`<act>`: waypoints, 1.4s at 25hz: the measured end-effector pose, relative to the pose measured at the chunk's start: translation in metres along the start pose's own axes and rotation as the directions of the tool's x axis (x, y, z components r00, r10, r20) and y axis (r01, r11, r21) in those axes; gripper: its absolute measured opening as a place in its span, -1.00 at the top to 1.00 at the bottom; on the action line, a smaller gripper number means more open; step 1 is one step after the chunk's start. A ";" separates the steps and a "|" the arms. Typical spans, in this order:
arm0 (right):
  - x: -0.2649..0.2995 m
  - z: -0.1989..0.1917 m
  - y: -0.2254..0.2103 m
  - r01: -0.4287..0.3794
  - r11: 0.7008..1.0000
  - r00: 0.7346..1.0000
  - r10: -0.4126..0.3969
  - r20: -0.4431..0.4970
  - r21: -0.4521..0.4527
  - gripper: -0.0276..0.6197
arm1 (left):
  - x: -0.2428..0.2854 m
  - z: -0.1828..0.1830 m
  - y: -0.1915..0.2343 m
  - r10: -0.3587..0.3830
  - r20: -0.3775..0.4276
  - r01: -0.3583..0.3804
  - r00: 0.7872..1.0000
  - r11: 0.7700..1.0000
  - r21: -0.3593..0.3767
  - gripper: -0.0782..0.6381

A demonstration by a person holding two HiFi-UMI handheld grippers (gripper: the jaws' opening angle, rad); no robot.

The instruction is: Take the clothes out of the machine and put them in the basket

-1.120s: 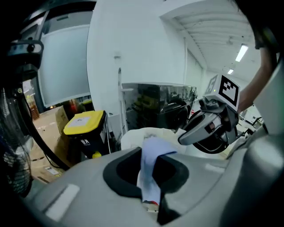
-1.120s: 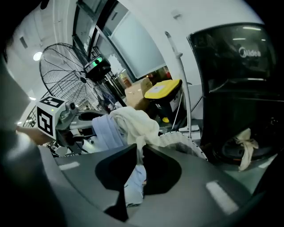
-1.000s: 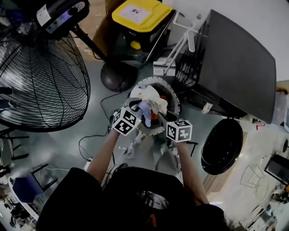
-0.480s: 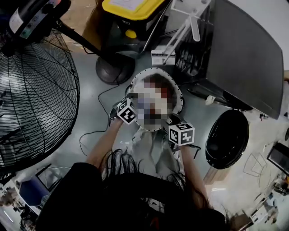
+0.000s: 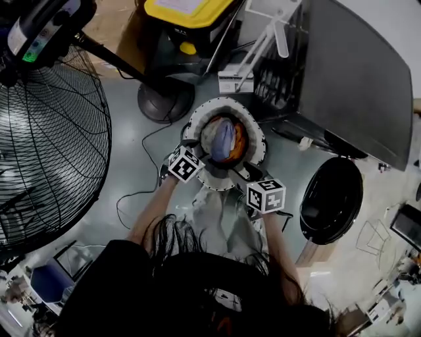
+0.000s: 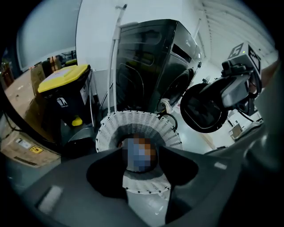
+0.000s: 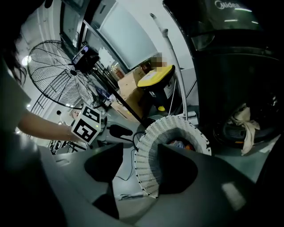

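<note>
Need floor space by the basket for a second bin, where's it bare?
Bare floor lies between the basket rim and the open machine door. Left of the basket, floor toward the fan cage is open but crossed by cables. Crowded beyond the basket: fan base, yellow-lid bin, white box.

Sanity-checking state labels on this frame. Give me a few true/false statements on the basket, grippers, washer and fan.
1. Clothes lie in the basket. True.
2. The left gripper is shut on a garment. False: its jaws stand apart and hold nothing.
3. The washer door is open. True.
4. The fan stands on the person's right. False: it is on the left.
5. The right gripper is open. True.
</note>
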State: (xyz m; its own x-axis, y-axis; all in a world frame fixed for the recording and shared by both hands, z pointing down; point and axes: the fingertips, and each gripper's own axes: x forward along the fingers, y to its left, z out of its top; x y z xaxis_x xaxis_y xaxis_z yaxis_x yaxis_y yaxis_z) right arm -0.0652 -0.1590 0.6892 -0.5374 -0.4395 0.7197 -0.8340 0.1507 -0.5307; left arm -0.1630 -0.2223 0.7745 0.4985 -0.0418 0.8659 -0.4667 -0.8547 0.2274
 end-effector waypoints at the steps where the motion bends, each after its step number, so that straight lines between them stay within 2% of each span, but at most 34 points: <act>1: -0.002 0.004 0.001 -0.003 1.000 1.000 0.003 0.014 0.003 0.09 | -0.002 0.002 -0.002 -0.001 0.009 0.001 1.000 1.000 -0.002 0.17; 8: -0.023 0.030 0.013 -0.023 1.000 0.991 0.020 0.130 0.016 0.14 | -0.031 0.023 -0.017 -0.016 0.110 0.016 0.994 1.000 0.000 0.17; 14: -0.060 0.051 0.024 -0.012 0.999 0.966 0.002 0.258 0.034 0.21 | -0.070 0.049 -0.039 -0.050 0.222 0.059 0.974 0.998 -0.034 0.17; 19: -0.097 0.069 0.035 0.010 0.998 0.924 -0.032 0.381 0.061 0.31 | -0.098 0.071 -0.057 -0.091 0.276 0.085 0.957 0.996 0.035 0.17; 25: -0.144 0.082 0.042 0.024 0.994 0.860 -0.073 0.505 0.103 0.40 | -0.130 0.104 -0.088 -0.153 0.352 0.122 0.923 0.987 0.109 0.19; 30: -0.183 0.082 0.049 0.044 0.993 0.818 -0.099 0.566 0.110 0.49 | -0.161 0.132 -0.121 -0.208 0.431 0.160 0.878 0.976 0.146 0.22; 35: -0.232 0.072 0.054 0.084 0.988 0.768 -0.145 0.624 0.126 0.58 | -0.183 0.154 -0.163 -0.281 0.457 0.198 0.844 0.955 0.222 0.28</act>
State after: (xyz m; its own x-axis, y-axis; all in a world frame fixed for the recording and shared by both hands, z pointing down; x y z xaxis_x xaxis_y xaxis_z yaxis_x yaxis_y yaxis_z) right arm 0.0236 -0.1128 0.4617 -0.2142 -0.9119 0.3501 -0.8538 0.0007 -0.5206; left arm -0.0658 -0.1549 0.5105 0.8854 -0.0314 0.4637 -0.1848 -0.9393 0.2892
